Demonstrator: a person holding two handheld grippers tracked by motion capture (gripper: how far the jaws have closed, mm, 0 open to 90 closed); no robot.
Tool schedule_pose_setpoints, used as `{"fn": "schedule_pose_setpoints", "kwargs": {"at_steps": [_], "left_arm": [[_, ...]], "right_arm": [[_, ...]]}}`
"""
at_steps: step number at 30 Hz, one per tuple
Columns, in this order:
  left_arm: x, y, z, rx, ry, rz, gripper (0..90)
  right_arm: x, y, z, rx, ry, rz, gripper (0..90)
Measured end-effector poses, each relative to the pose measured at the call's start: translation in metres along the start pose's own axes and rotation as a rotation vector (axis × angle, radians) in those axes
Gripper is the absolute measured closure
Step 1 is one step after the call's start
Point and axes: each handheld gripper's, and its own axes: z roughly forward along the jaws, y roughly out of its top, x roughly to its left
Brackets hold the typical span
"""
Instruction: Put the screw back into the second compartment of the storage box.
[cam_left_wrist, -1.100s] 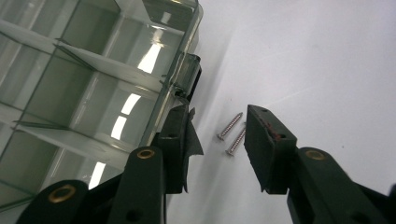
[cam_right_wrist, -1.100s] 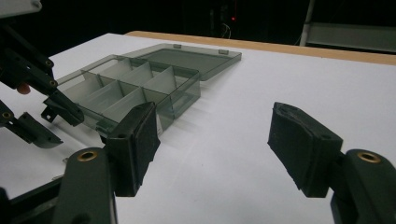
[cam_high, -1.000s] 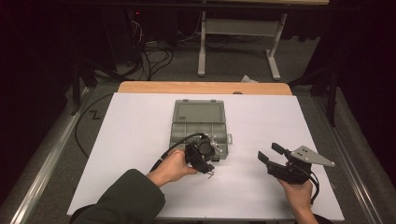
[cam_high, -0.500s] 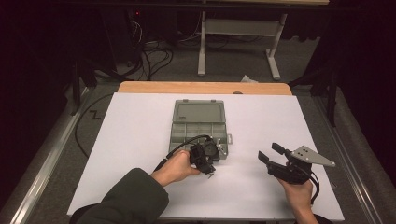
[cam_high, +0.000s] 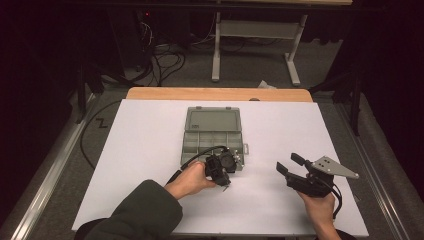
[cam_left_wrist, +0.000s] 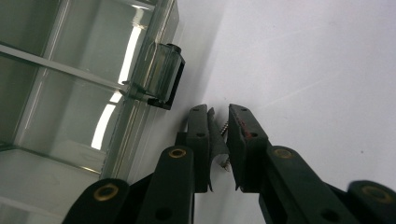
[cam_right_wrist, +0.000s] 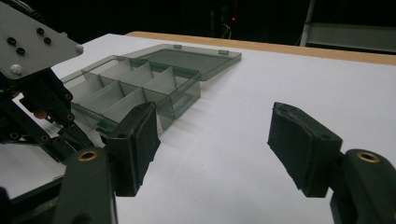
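- While the smoky grey plastic organizer box (cam_high: 214, 137) sits open in the middle of the white tabletop (cam_high: 140, 145), its flat lid is folded back on the far side, and thin see-through dividers split the tray into rectangular compartments.
- Left hand-held gripper (cam_left_wrist: 219, 133) is down at the box's near right corner, just beside a small clear latch tab (cam_left_wrist: 161, 77). Its jaws are almost closed, pinching a small threaded screw (cam_left_wrist: 225, 128) against what looks like a thin dark strip. Can't tell what that strip is.
- Left hand (cam_high: 192, 179) wraps the tool, dark green sleeve (cam_high: 145, 212) coming in from the near edge.
- Right hand-held gripper (cam_high: 290, 166) is well apart to the right, near the front of the tabletop, jaws spread wide with nothing in them. The pads (cam_right_wrist: 144, 135) look like matte, slightly rough rubber. A grey three-cornered plate sits on top.
- Lots of bare white surface left and right of the box. A wooden strip (cam_high: 220, 94) runs along the far edge, with the floor and cables (cam_high: 160, 55) beyond.
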Motion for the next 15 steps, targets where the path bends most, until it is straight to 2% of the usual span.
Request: {"fn": "schedule_pose_setpoints", "kwargs": {"at_steps": [7,15], "left_arm": [[0.0005,0.0,0.0013,0.012,0.01,0.005,85.9],[0.0001,0.0014,0.0014,0.024,0.017,0.006,86.8]], "right_arm": [[0.0003,-0.0001,0.0002,0.002,0.001,0.0,34.8],[0.0001,-0.0001,0.0002,0.004,0.0,-0.002,34.9]]}}
